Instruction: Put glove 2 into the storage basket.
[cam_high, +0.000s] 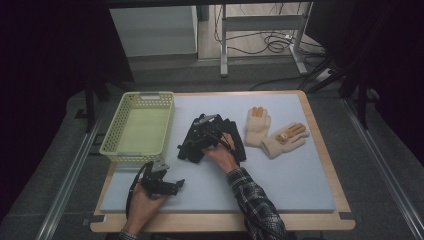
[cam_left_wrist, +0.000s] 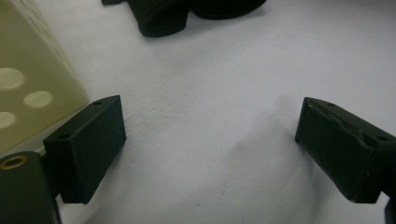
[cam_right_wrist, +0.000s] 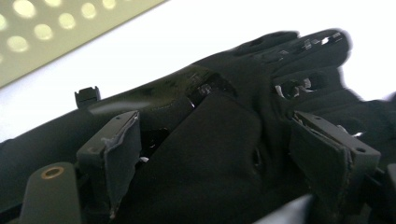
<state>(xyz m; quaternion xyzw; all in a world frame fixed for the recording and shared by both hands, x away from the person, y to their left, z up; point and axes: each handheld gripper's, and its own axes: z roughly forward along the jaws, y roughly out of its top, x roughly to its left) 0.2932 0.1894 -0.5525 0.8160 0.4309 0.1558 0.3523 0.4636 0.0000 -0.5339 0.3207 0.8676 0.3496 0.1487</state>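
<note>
Right gripper view: right gripper (cam_right_wrist: 224, 154) jaws apart astride black glove (cam_right_wrist: 233, 135).

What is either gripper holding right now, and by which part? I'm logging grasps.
Nothing is held. The right gripper stands open astride the black gloves, pads not pressing. The left gripper is open over bare mat.

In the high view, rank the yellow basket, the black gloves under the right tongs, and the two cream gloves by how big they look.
1. yellow basket, clearly largest.
2. black gloves, a pile partly hidden by the right tongs.
3. The two cream gloves look about alike, so I won't rank them.
</note>
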